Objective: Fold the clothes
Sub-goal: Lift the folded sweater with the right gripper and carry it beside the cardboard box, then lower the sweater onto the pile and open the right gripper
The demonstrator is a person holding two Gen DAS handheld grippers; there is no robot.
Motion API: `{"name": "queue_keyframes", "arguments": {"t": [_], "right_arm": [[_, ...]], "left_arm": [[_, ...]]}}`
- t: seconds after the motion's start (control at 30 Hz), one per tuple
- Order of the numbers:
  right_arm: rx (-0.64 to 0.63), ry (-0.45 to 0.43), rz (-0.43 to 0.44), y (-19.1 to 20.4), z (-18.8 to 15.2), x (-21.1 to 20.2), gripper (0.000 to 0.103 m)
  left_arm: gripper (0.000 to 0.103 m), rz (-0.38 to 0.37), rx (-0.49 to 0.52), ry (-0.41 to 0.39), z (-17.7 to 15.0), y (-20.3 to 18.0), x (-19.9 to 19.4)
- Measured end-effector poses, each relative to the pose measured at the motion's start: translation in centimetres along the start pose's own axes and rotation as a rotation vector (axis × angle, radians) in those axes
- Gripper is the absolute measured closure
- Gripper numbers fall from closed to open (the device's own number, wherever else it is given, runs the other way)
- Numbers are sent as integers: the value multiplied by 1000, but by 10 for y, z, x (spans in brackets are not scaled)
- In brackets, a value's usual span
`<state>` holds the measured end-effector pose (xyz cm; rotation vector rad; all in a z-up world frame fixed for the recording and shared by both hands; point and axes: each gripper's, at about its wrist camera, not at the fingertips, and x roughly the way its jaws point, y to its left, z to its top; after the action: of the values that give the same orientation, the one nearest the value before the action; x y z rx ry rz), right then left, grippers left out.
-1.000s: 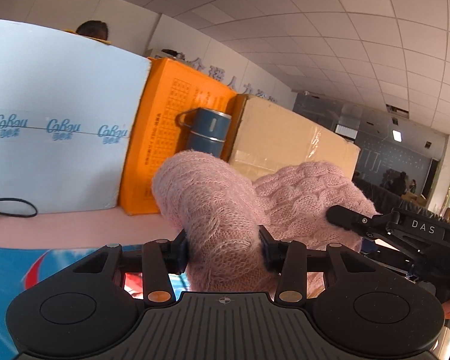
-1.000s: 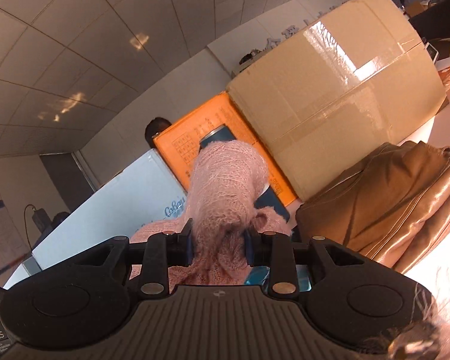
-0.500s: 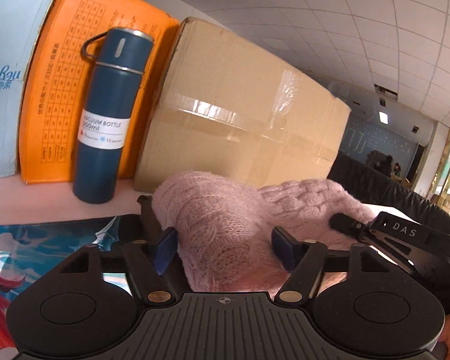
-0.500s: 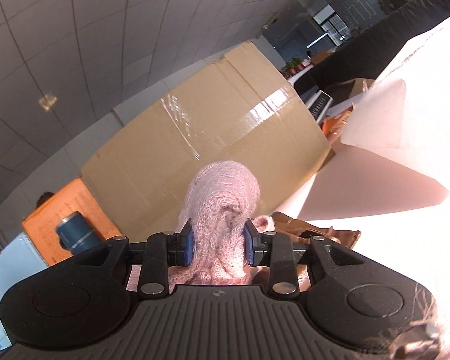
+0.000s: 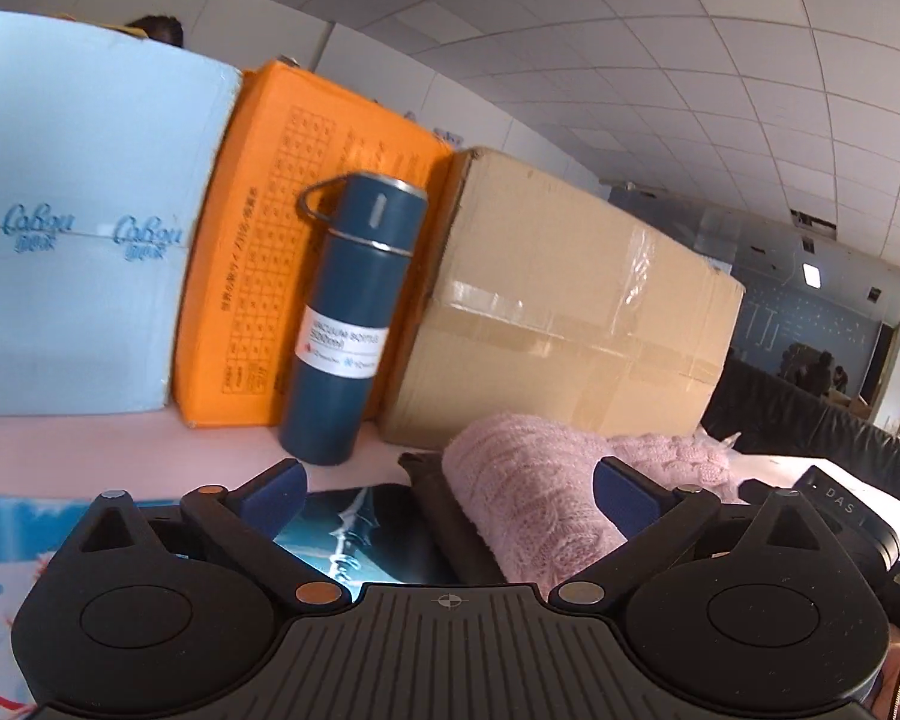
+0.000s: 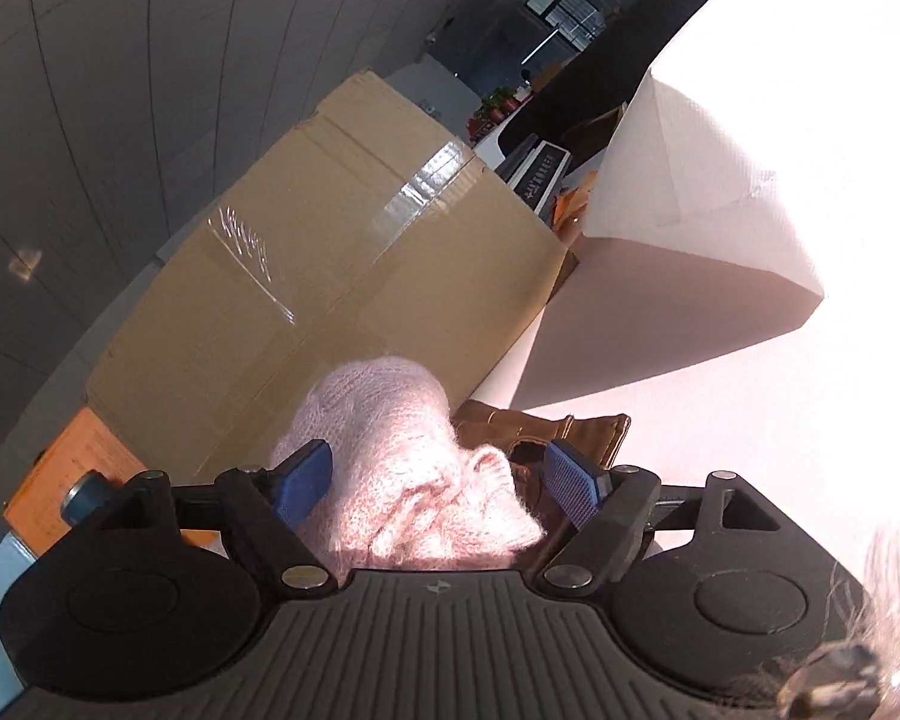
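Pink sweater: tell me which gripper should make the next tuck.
Probably left gripper: its opening jaws flank the pink sweater roll's open end. The right gripper, also opening, sits over bunched knit.

We look from low over the table in both wrist views, close behind each gripper's fingers. Our left view faces the flask point(image 5: 345, 324) and boxes squarely; our right view is tilted. Both share the pink knit point(image 5: 528, 498) point(image 6: 408, 468) and brown box point(image 5: 570, 312) point(image 6: 330, 276).
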<state>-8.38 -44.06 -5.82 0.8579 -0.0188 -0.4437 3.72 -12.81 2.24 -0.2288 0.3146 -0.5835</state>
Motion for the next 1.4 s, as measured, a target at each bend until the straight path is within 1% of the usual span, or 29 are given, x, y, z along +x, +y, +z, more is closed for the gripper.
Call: {"name": "queue_keyframes", "arguments": {"t": [0.07, 0.13, 0.17, 0.2, 0.27, 0.33, 0.43, 0.5, 0.57, 0.63, 0.7, 0.77, 0.87, 1.0, 1.07, 1.17, 1.2, 1.27, 1.4], "right_arm": [[-20, -116, -64, 4, -2, -15, 10], [-26, -162, -108, 12, -5, -28, 9], [-11, -164, -118, 16, -8, -34, 8], [4, -165, -119, 21, -12, -42, 5], [8, -166, -88, 38, -27, -60, 0], [-26, -159, -51, 57, -44, -78, 0], [-140, -129, -8, 90, -76, -103, 0], [-240, -141, -27, 113, -103, -118, 0], [-344, -172, -51, 134, -129, -127, 0], [-444, -209, -71, 151, -150, -133, 0], [-528, -248, -90, 158, -158, -134, 0], [-608, -280, -91, 164, -170, -134, 0], [-694, -272, -112, 171, -177, -126, 0], [-751, -342, -190, 179, -180, -134, 0], [-757, -352, -227, 178, -178, -132, 0], [-739, -335, -254, 174, -174, -130, 0], [-733, -329, -254, 173, -173, -129, 0], [-731, -325, -249, 173, -172, -128, 0], [-746, -314, -245, 174, -173, -126, 0]], "left_arm": [[0, 28, 8, -35, 6, 14, -23], [0, 51, 33, -49, 9, 26, -42], [0, 62, 45, -59, 7, 31, -51], [0, 73, 58, -69, 5, 37, -60], [0, 77, 78, -86, -1, 45, -74], [0, 65, 91, -110, -6, 51, -84], [0, 41, 112, -151, -10, 60, -95], [0, 57, 103, -202, -12, 67, -100], [0, 80, 122, -249, -14, 71, -104], [0, 93, 195, -292, -17, 72, -107], [0, 76, 277, -315, -19, 69, -108], [0, 38, 346, -313, -20, 67, -109], [0, 33, 327, -319, -20, 70, -109], [0, 32, 291, -302, -19, 76, -106], [0, 49, 294, -292, -20, 76, -104], [0, 68, 306, -263, -20, 75, -101], [0, 74, 312, -242, -20, 75, -100], [0, 77, 304, -226, -20, 78, -100], [0, 77, 299, -217, -21, 80, -100]]}}
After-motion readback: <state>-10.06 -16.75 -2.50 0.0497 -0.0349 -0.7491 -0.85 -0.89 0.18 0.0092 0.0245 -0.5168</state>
